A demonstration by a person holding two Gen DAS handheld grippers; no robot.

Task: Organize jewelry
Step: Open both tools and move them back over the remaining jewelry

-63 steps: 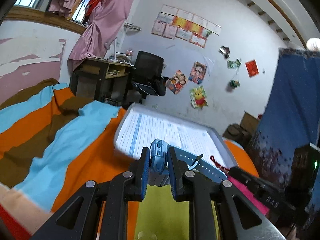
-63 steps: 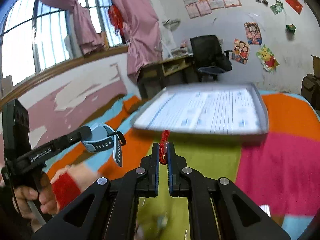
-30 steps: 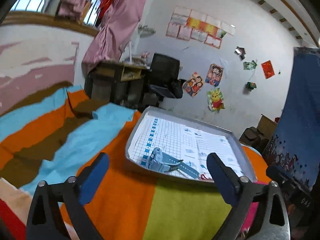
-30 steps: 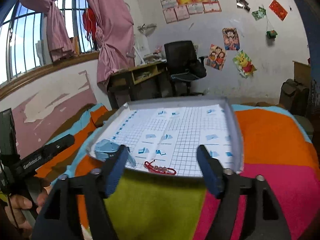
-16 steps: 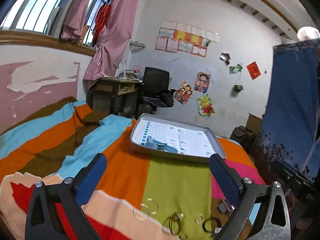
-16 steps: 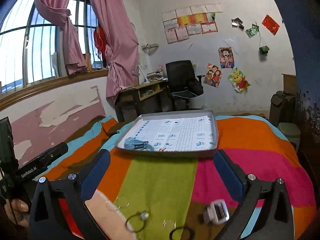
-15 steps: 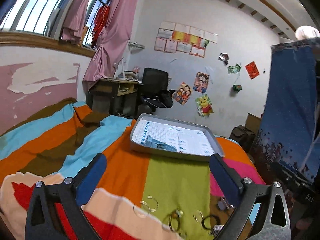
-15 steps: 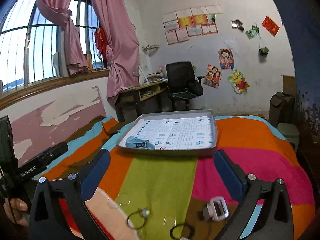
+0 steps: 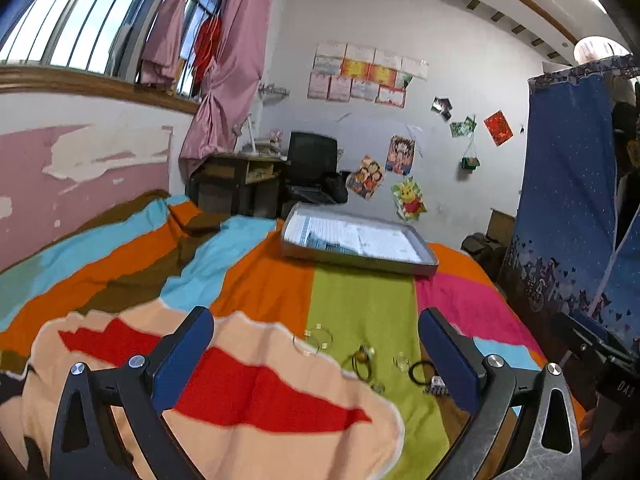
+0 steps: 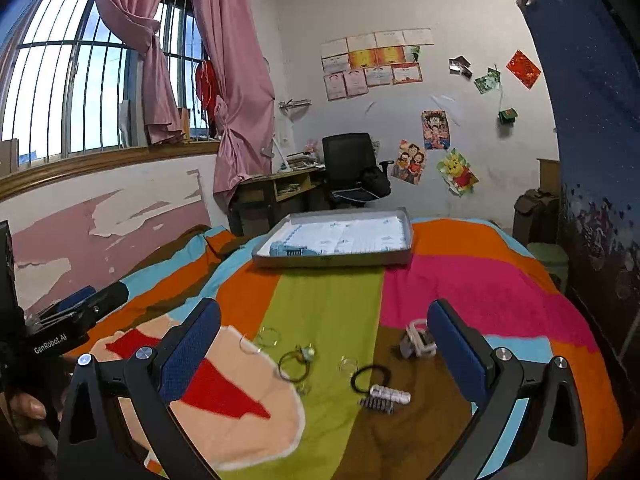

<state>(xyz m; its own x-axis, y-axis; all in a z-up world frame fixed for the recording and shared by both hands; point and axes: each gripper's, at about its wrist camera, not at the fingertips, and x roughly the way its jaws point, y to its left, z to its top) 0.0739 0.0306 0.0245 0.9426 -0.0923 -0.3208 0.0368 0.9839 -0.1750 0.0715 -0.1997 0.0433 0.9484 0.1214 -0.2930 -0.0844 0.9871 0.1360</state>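
With both the left gripper and right gripper jaws spread wide and empty, tray far up the bed, we risk pinching blanket instead of the thin rings.

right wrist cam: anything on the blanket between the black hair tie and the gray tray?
Nothing. In the right wrist view, only bare green blanket stripe runs from the black hair tie up to the gray tray. The other jewelry sits level with the tie.
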